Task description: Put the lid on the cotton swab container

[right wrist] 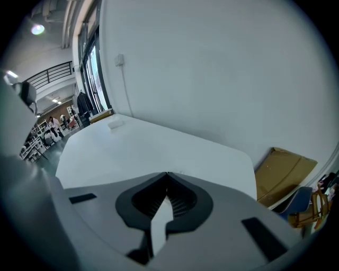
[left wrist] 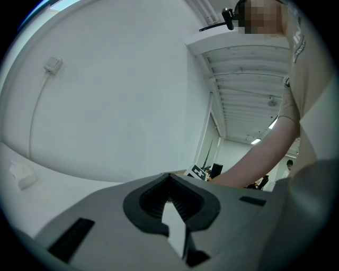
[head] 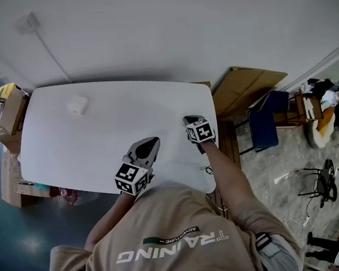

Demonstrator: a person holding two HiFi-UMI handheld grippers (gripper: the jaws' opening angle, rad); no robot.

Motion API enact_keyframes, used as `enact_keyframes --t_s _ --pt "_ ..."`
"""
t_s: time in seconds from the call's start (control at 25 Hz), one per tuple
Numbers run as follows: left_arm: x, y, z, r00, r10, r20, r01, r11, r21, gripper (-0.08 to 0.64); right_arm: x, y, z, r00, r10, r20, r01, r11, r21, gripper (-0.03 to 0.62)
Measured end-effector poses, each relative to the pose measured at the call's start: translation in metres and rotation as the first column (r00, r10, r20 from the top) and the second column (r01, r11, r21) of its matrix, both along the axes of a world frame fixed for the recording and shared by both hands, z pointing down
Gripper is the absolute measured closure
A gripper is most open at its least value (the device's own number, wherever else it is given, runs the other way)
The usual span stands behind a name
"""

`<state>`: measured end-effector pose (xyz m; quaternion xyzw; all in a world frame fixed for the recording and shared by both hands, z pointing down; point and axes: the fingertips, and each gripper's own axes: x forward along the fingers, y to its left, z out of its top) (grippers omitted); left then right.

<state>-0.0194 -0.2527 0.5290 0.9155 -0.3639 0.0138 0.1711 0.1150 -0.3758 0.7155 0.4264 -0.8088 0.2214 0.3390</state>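
A small white container (head: 78, 104) lies alone on the far left part of the white table (head: 55, 152). It also shows as a pale box (left wrist: 24, 177) at the left edge of the left gripper view and as a white box (right wrist: 115, 123) far off in the right gripper view. No separate lid can be made out. My left gripper (head: 151, 144) hovers over the table's near edge, shut and holding nothing. My right gripper (head: 188, 121) is a little to its right, also shut and holding nothing. Both are well short of the container.
A wall runs behind the table, with a cable and a socket (head: 27, 22) on it. Cardboard boxes (head: 8, 111) stand at the table's left end. A flat cardboard sheet (head: 246, 85), a blue chair (head: 265, 126) and floor clutter lie to the right.
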Motion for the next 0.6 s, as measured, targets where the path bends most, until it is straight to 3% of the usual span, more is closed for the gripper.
enact_keyframes --t_s 0.24,0.32,0.6 --pt "-0.003 0.002 -0.001 1.000 -0.007 -0.002 0.007 1.000 0.009 0.548 0.001 0.001 0.000 0.998 0.036 0.054 -0.035 0.999 -0.009 0.575" --pt "-0.003 0.002 -0.004 1.000 -0.010 -0.007 0.010 1.000 0.017 0.548 0.001 0.004 -0.003 1.000 0.007 0.026 -0.007 1.000 -0.008 0.575" --pt "-0.012 0.003 -0.012 0.999 -0.027 -0.020 0.028 0.999 0.043 0.548 -0.001 0.015 -0.046 0.996 -0.081 0.044 0.074 0.986 0.152 0.575"
